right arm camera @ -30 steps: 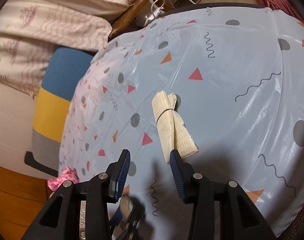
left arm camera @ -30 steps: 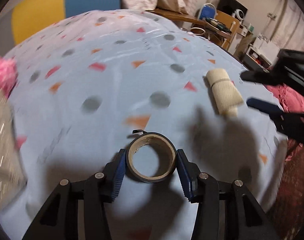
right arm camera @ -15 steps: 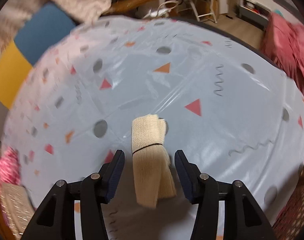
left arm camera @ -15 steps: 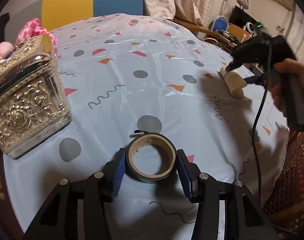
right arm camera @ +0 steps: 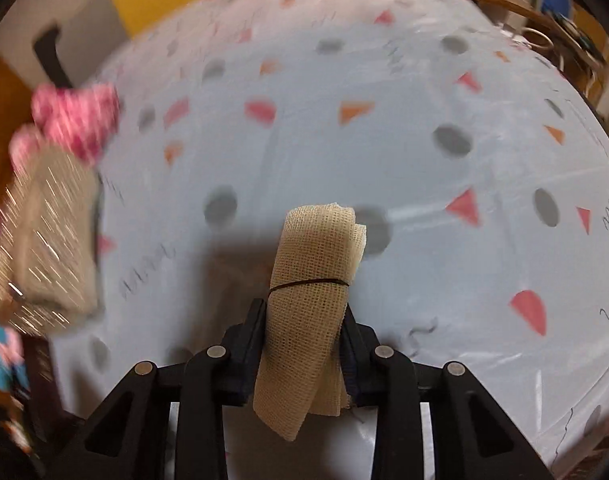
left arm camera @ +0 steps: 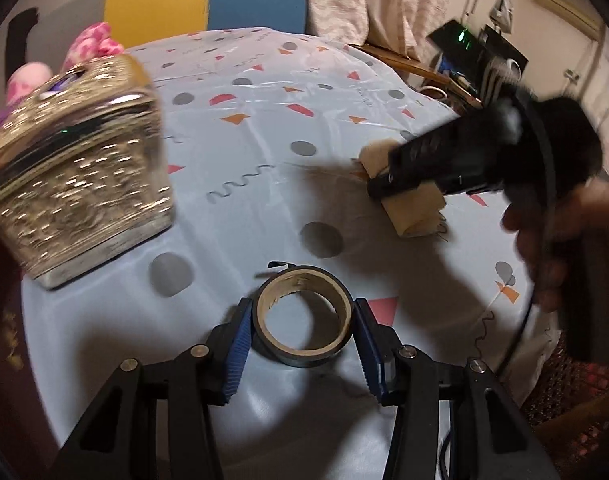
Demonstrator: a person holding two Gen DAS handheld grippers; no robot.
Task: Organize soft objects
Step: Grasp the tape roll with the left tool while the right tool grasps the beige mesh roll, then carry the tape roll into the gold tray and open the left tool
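A roll of dark tape (left arm camera: 300, 350) with a cardboard core sits between the blue pads of my left gripper (left arm camera: 302, 312), which is shut on it just above the tablecloth. A beige gauze roll (right arm camera: 316, 248) bound with a thin black band lies between the fingers of my right gripper (right arm camera: 302, 312). Those jaws are closing, and both pads press on the gauze's near end. In the left wrist view the same gauze roll (left arm camera: 412, 212) lies at the right, under the black right gripper held by a person's hand (left arm camera: 552, 248).
An ornate silver-gold box (left arm camera: 76, 184) stands at the table's left edge, with a pink plush (left arm camera: 92, 44) behind it. The round table wears a pale blue patterned cloth (left arm camera: 264, 120). A yellow and blue chair back (left arm camera: 204, 0) is beyond it, with furniture at the far right.
The right gripper rolled, slid along the gauze roll and narrowed its jaws onto it. The left gripper carried the tape sideways, bringing the ornate box into view.
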